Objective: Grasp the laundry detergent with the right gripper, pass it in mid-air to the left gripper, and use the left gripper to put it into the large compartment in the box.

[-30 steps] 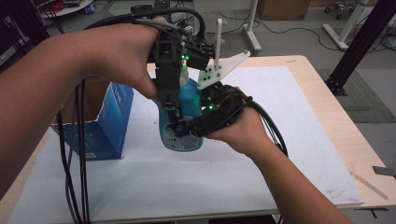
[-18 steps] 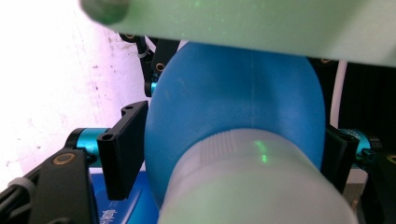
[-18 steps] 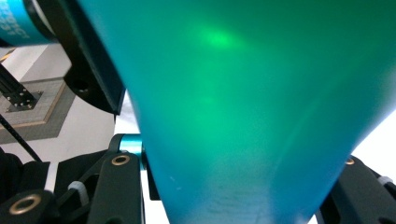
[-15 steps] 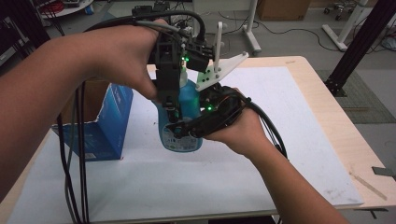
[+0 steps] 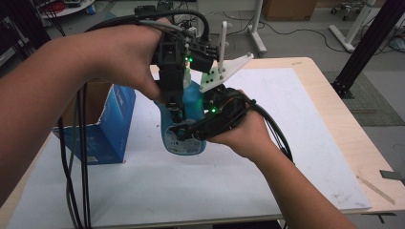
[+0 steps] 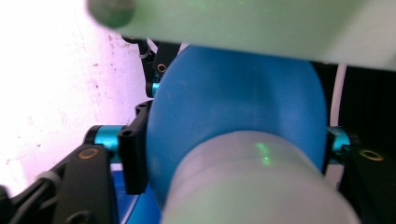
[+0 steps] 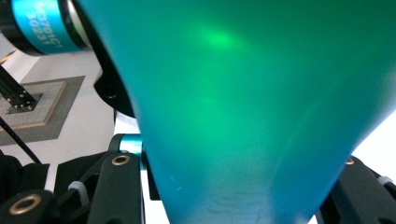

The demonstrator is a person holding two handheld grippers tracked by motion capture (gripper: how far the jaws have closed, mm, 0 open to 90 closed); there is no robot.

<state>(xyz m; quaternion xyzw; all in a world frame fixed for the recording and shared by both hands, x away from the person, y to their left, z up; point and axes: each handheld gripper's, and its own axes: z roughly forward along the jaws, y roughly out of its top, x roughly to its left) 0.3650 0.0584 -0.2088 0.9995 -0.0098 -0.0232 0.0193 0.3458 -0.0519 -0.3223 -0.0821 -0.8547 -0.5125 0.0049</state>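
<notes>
You have the blue spray bottle (image 5: 184, 129) upright over the white mat (image 5: 296, 143) on the table (image 5: 329, 109), near the open blue carton (image 5: 107, 129) at its left side; whether its base touches the mat is hidden. Your left gripper (image 5: 173, 107) comes down from above, and in the left gripper view its jaws sit closed against both sides of the bottle's upper body (image 6: 233, 107), with the grey collar close to the lens. Your right gripper (image 5: 184, 136) reaches in from the side and, in the right gripper view, is clamped around the narrowing translucent body (image 7: 243, 93). This looks like thin, smooth plastic that will flex and slip if squeezed hard, and any liquid inside will weight it low. Hold it at the waist or just under the collar, firmly but not crushingly.
</notes>
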